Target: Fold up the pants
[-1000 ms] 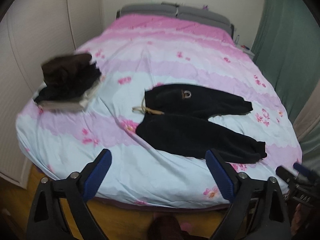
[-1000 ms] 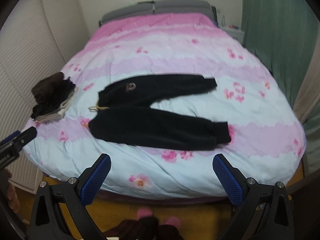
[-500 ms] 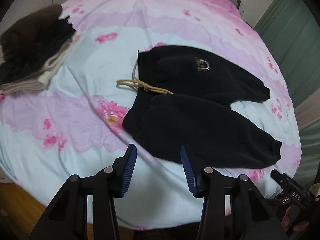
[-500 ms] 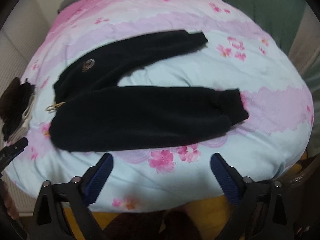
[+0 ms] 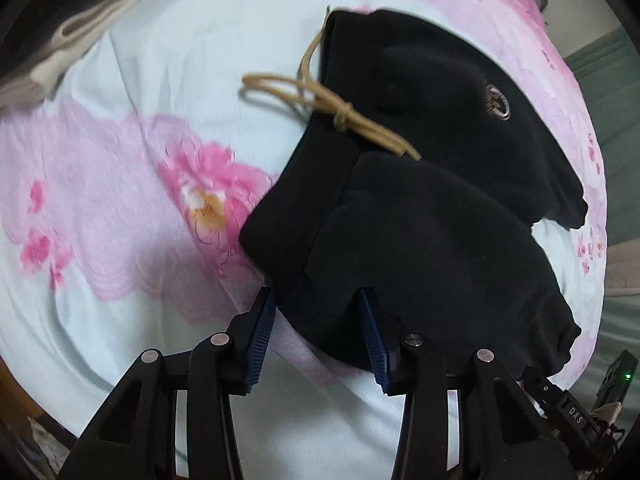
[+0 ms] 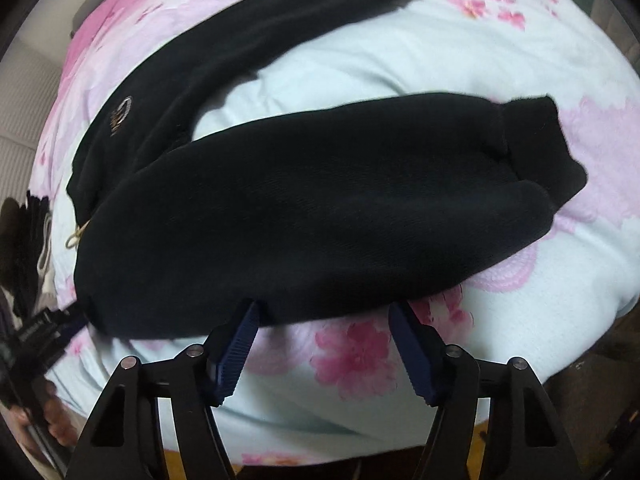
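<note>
Bed (image 6: 400, 64) is covered by pink floral quilt; black pants (image 6: 300, 216) are spread near front edge, folded clothes (image 5: 60, 52) at left edge.

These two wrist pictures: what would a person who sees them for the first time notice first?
The black pants draw the eye first: they lie spread flat on the pink and pale blue flowered bedcover, legs apart in a V. Next comes the tan drawstring, trailing from the waistband onto the cover. In front, the left tool stands open at the waist corner and the right tool open at the near leg's edge.
</note>
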A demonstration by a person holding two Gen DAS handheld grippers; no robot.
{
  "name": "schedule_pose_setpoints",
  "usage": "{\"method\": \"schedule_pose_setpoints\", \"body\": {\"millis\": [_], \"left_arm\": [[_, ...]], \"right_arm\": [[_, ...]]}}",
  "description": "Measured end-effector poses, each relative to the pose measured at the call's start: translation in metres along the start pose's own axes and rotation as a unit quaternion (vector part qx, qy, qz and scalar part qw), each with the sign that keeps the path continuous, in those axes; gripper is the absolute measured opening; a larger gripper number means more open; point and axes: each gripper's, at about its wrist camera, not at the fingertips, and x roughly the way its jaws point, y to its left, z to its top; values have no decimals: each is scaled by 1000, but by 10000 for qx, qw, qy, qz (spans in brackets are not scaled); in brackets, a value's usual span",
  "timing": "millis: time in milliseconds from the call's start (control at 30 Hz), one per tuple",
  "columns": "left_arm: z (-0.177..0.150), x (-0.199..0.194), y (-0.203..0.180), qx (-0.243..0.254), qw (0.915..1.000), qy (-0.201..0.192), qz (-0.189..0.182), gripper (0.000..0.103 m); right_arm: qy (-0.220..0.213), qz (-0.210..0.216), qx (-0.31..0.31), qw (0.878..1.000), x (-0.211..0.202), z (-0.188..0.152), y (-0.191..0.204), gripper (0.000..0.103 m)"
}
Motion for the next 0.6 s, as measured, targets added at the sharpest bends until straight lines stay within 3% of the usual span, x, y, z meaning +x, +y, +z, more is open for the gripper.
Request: {"method": "schedule_pose_setpoints", "body": {"millis": [133, 233, 433, 600], "left_arm": [[0, 13, -2, -42, 9997, 197, -108, 54], [3, 21, -3, -174, 9992, 341, -105, 54], [2, -1, -6, -316, 9992, 247, -53, 25], [-2, -49, -14, -324, 9992, -120, -179, 17]], "right_arm": [[221, 262, 390, 9987, 14, 7, -14, 68], [257, 251, 458, 9983, 21, 14, -18, 58], [317, 213, 258, 9989, 16, 30, -15, 23], [139, 408, -236, 9988, -28, 36, 2, 18]]}}
